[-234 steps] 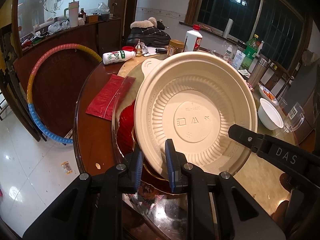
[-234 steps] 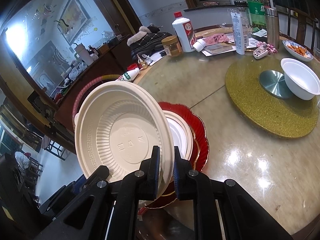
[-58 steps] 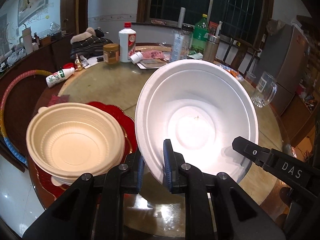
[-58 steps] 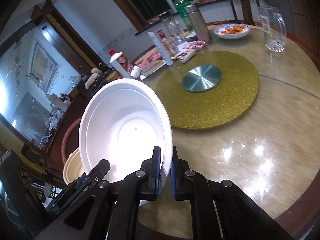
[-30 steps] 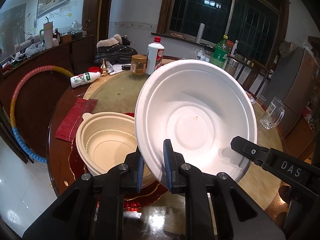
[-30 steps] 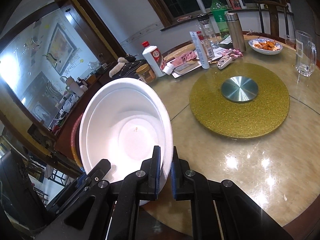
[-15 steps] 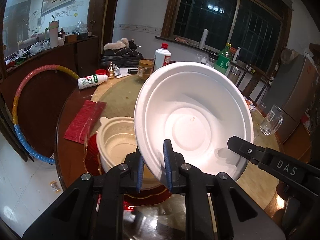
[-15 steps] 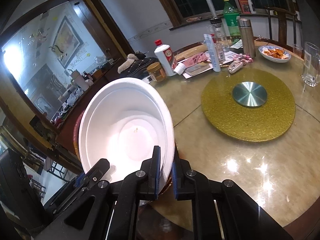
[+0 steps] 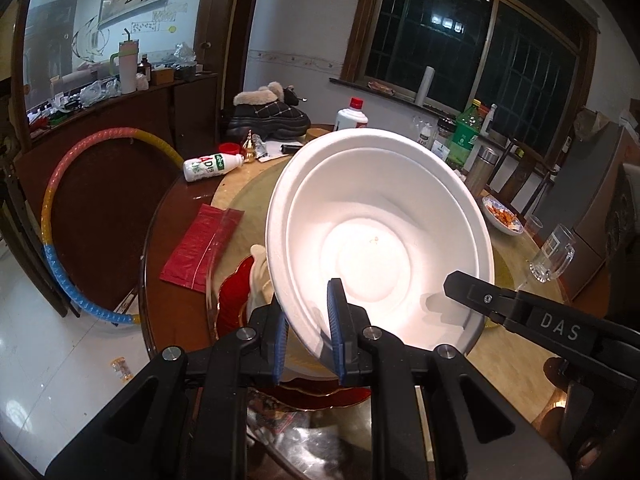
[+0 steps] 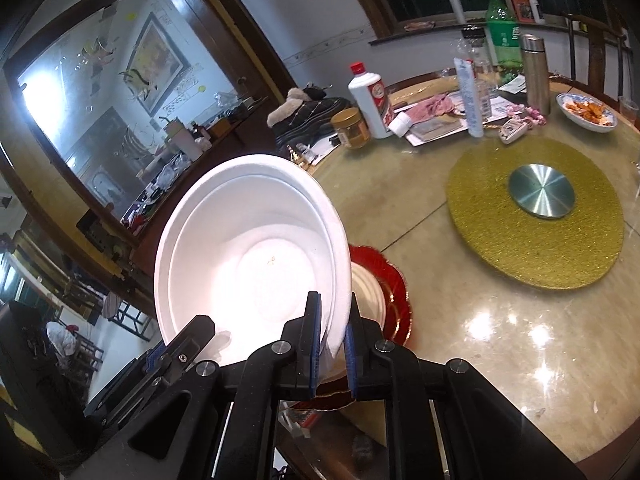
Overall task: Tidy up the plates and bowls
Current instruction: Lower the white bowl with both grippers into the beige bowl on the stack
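Both grippers hold one large white bowl [image 9: 380, 236] by its rim, open side toward the cameras. My left gripper [image 9: 307, 328] is shut on its near-left rim. My right gripper [image 10: 332, 344] is shut on its right rim in the right wrist view [image 10: 248, 256]. The bowl hangs tilted just above a stack near the table's edge: a cream bowl [image 9: 258, 276] sitting on a red scalloped plate [image 9: 232, 300]. The white bowl hides most of that stack. The plate [image 10: 390, 280] and the cream bowl's rim [image 10: 370, 292] also show in the right wrist view.
The round glass-topped table [image 10: 500, 340] carries a gold turntable mat [image 10: 536, 216], bottles [image 10: 372, 100], a jar, a dish of food [image 10: 588, 112] and a glass mug [image 9: 554, 256]. A red packet [image 9: 200, 248] lies left of the stack. A hoop [image 9: 60, 216] leans by the cabinet.
Both grippers have carried the white bowl leftward and over the cream bowl on the red plate, which it now largely covers. Both grips are unchanged.
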`<state>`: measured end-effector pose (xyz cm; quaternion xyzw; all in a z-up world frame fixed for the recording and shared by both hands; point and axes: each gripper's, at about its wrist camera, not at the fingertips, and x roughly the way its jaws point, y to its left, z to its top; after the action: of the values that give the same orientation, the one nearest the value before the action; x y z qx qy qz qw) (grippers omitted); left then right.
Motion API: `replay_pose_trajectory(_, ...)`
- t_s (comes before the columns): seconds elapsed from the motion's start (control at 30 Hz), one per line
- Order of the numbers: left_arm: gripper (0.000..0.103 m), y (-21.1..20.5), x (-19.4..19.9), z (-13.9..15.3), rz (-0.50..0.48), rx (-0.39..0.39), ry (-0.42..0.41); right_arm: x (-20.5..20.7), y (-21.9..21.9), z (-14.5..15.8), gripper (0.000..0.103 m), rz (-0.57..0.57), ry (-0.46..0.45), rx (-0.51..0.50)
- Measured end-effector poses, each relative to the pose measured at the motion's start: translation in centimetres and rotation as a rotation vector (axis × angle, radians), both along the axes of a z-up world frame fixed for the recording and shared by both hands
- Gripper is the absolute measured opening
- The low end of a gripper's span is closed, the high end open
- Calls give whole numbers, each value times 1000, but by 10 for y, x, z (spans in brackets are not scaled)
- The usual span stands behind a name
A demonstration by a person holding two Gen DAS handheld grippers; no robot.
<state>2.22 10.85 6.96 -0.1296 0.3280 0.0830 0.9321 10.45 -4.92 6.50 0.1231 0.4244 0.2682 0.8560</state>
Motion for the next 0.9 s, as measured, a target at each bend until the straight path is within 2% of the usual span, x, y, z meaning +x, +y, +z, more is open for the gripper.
replay_pose_trajectory(0.47,16,13,9,-20,-7,-43,90,12,12,-23,12,6,80,-12)
replay_pose_trajectory(0.9,16,15,8,-36,4,-20,131,13,23,-41,13,26,131,-57)
